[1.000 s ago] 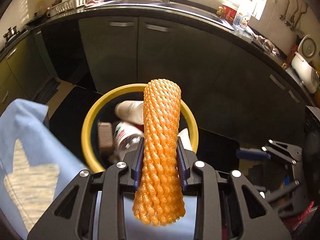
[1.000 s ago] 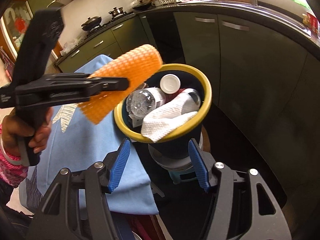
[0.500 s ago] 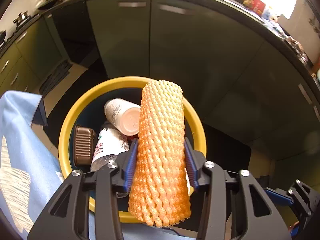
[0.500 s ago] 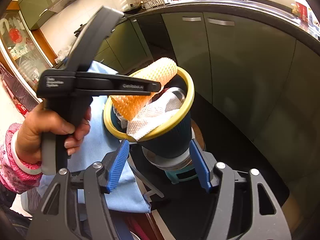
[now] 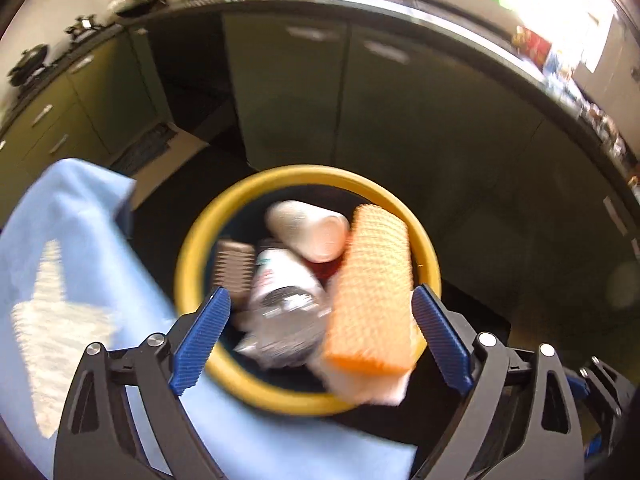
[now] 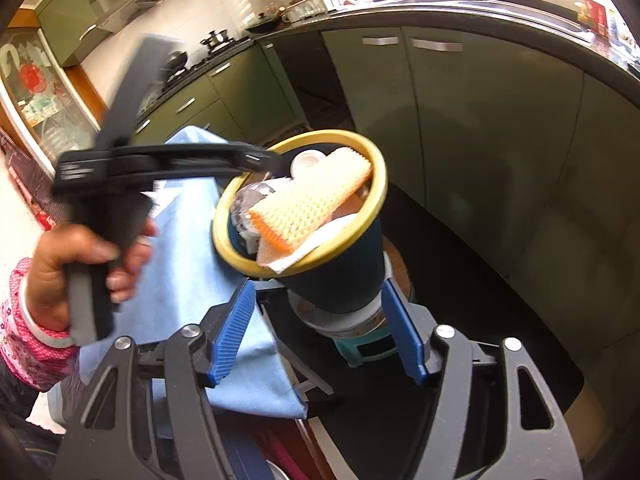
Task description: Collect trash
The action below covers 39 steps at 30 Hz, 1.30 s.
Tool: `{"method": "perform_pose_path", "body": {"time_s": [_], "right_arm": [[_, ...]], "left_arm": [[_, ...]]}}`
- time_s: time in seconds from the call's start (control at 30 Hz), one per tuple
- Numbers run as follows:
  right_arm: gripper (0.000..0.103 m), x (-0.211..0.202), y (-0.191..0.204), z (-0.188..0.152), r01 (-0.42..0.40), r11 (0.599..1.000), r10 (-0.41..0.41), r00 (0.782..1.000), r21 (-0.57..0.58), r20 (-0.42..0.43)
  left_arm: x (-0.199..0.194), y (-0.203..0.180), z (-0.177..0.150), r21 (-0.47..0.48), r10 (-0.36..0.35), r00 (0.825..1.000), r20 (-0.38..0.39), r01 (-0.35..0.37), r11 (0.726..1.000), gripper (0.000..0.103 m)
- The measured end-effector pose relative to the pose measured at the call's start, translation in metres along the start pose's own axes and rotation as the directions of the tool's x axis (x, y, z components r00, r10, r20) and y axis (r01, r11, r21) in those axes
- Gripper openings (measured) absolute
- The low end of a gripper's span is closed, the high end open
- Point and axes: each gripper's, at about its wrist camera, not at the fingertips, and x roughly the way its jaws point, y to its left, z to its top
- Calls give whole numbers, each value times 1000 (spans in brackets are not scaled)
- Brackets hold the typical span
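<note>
The orange foam net sleeve (image 5: 370, 292) lies loose on top of the trash in the dark bin with a yellow rim (image 5: 188, 256). It also shows in the right wrist view (image 6: 312, 204), resting on a white paper towel (image 6: 288, 258). My left gripper (image 5: 320, 336) is open and empty just above the bin's near rim. In the right wrist view its tips are partly hidden by the bin's far rim (image 6: 320, 136). My right gripper (image 6: 316, 328) is open and empty, low in front of the bin's dark wall (image 6: 336, 284).
The bin holds a white bottle (image 5: 308, 232), a clear plastic bottle (image 5: 280, 296) and a brown ribbed piece (image 5: 234, 272). A light blue cloth (image 6: 188, 280) covers the surface left of the bin. Green kitchen cabinets (image 6: 460, 120) stand behind. The bin stands on a small stool (image 6: 360, 350).
My left gripper has opened and let go of the orange net sleeve, which now lies in the bin. The gripper has drawn back slightly. The right gripper has hardly moved.
</note>
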Motion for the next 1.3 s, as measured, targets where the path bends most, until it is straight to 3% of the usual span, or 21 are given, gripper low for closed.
{"method": "perform_pose_path", "body": {"time_s": [0.13,0.23,0.37,0.5,0.6,0.73,0.87,1.07,1.3], "right_arm": [[66,3,28,-1,-46,997,45,999,-64,-14],[72,2,56,0,-82,989,82,997,-121,-7],[86,-5,86,1,-56,982,64,997,-179,38],[94,-15,113,1,-22,975,43,995,-221,90],[96,-23,132,-2,11,966,22,992,-258,122],[96,-34,152,-8,38,953,8,989,-302,149],[96,-48,167,-15,59,943,3,983,-328,186],[96,-59,175,-23,69,936,8,977,-346,214],[96,-67,176,-25,73,935,10,973,-348,230]], "left_arm": [[-65,46,-34,-33,45,992,121,-41,999,94],[-118,79,-70,-72,103,970,219,-89,993,98],[-184,122,-124,-167,194,933,303,-149,975,98],[-238,158,-186,-281,342,877,339,-252,926,98],[-269,188,-232,-383,413,844,342,-276,882,98],[-300,211,-283,-498,487,807,333,-288,818,98],[-322,215,-325,-536,530,782,327,-309,786,98],[-344,203,-351,-511,557,752,354,-343,788,98],[-354,186,-344,-499,536,747,392,-317,807,98]]}}
